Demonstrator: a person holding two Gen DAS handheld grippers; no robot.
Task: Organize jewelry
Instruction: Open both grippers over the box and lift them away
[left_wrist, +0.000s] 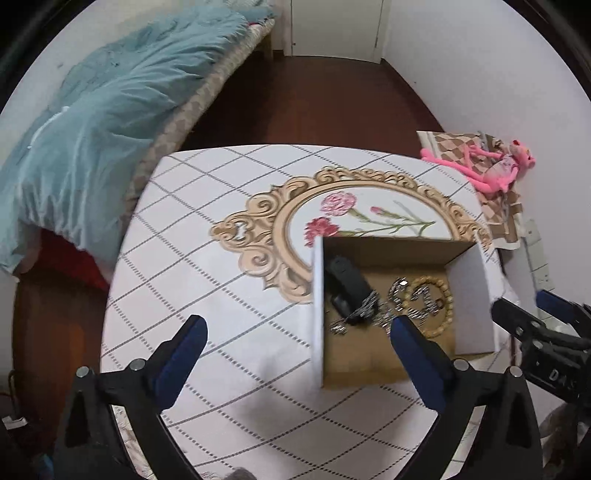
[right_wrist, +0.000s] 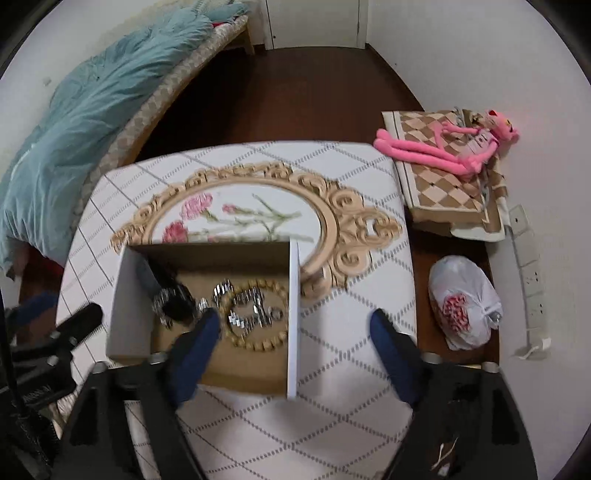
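An open cardboard box sits on the patterned table. Inside lie a wooden bead bracelet, silver chain jewelry and a black watch. My left gripper is open and empty, straddling the box's left wall. My right gripper is open and empty, straddling the box's right wall. The right gripper also shows at the right edge of the left wrist view, and the left gripper at the left edge of the right wrist view.
The table has a white grid cloth with a gold floral frame. A bed with a teal quilt stands on the left. A pink plush toy on a checked cushion and a white plastic bag lie on the right.
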